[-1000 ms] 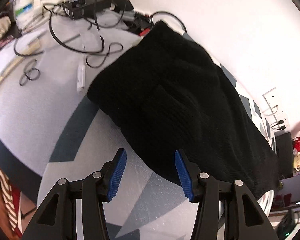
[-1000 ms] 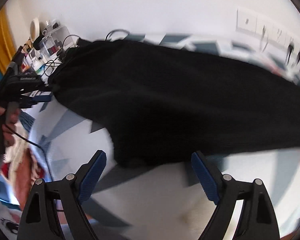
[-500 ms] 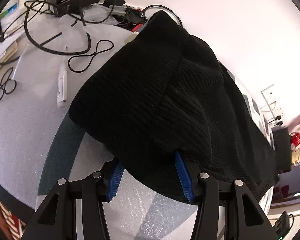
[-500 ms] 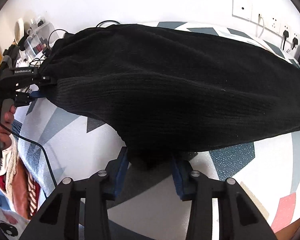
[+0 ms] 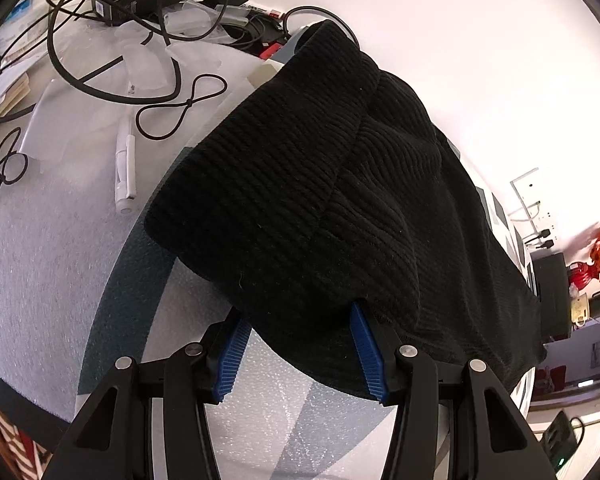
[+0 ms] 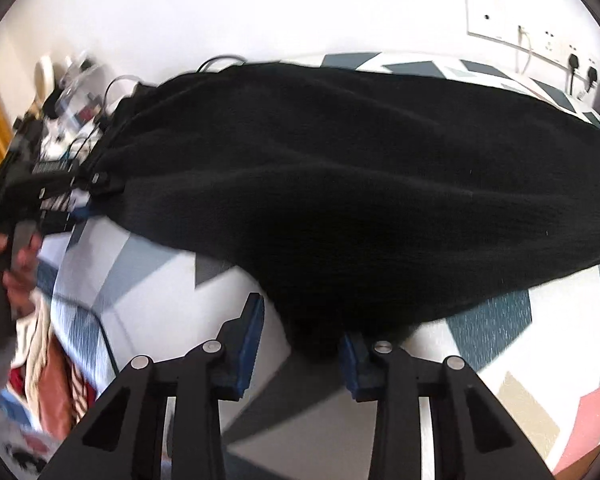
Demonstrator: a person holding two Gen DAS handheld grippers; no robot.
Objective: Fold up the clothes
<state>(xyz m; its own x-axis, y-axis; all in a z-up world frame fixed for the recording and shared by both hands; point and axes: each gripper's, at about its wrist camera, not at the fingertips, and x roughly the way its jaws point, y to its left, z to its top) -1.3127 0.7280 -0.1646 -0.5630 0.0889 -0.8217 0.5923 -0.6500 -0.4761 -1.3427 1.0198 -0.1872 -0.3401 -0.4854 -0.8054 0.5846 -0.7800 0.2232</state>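
The black ribbed knit garment [image 5: 300, 208] is sprawled across a table covered in a geometric grey, white and teal patterned cover [image 5: 112, 320]. It's a chunky knit with clear horizontal ribbing, and one layer is folded over another, so there's a visible edge running diagonally down the middle of it in the left wrist view. From the right wrist view the same garment [image 6: 360, 184] looks like one long dark mass stretching across most of the table, kinda blurry there so the texture doesn't really show.

The left gripper [image 5: 298, 346] has its blue pads spread apart with the near hem of the knit drooping down between them; the pads sit either side of the fabric without pinching it. The right gripper [image 6: 300, 344] is also spread, with a bunched corner of the garment sitting between its fingers, closer to the right pad.

Off to the left of the garment there's a white pen-like thing [image 5: 125, 172], a bunch of black cables [image 5: 112, 60] and loose hair ties [image 5: 6, 168]. In the right wrist view a hand [image 6: 18, 264] holds the other gripper's handle at the far left edge.
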